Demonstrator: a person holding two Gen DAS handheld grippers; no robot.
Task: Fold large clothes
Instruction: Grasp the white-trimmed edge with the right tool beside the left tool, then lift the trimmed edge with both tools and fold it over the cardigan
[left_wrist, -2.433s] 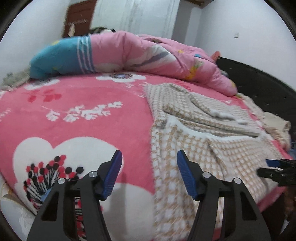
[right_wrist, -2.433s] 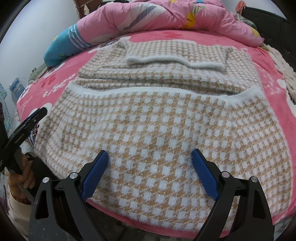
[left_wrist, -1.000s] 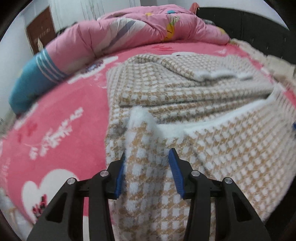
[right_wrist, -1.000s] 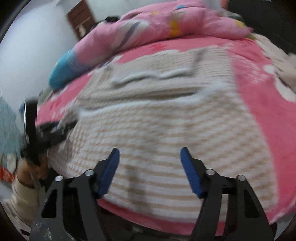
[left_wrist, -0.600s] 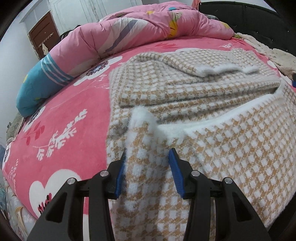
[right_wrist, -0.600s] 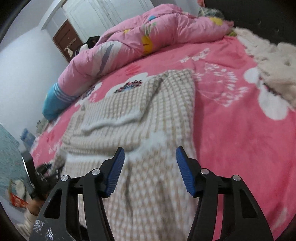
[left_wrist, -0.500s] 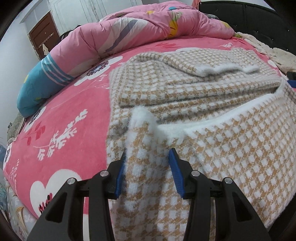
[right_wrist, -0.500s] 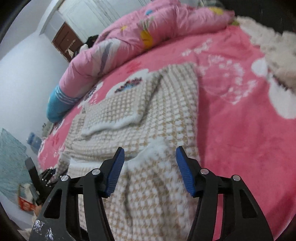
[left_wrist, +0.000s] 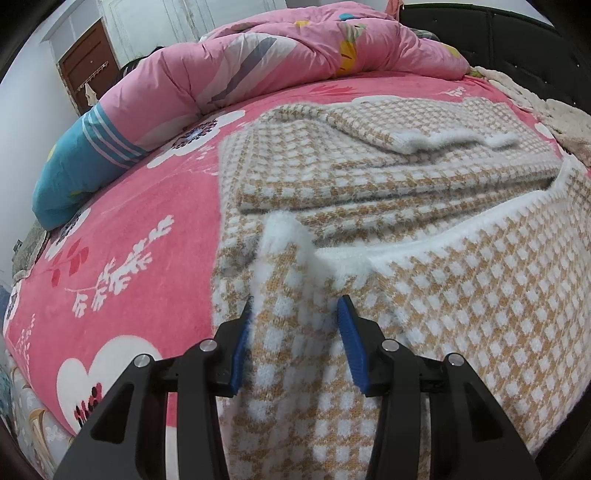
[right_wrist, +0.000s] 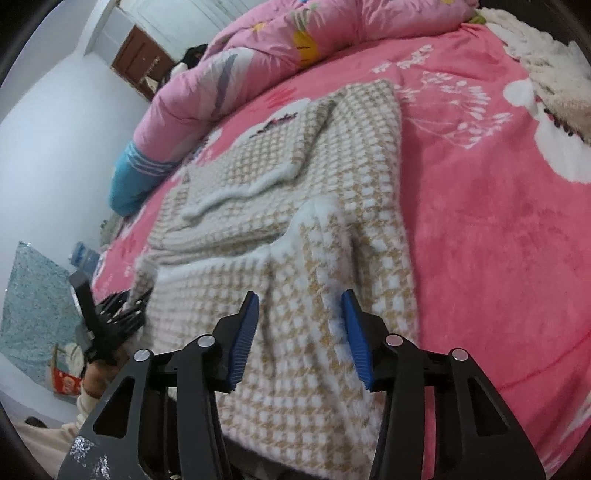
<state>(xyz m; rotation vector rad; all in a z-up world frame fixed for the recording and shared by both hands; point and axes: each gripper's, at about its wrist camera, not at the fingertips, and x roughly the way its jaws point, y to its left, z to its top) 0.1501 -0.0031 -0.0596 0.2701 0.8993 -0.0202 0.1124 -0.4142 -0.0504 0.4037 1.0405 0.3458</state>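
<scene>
Left wrist view: left gripper (left_wrist: 295, 332) clamped on a bunched hem corner of the checked sweater (left_wrist: 461, 280), lower centre. Right gripper (right_wrist: 300, 328), jaws closing, straddles the opposite corner. Sweater lies mid-frame on pink bedspread (left_wrist: 147, 229); quilt (left_wrist: 258, 62) beyond.

Your left gripper (left_wrist: 295, 332): black angular arms, ribbed blue pads, silver screws. Your right gripper (right_wrist: 301, 332): same build, scuffed paint lower left. Your cream sleeve (right_wrist: 86, 400).
</scene>
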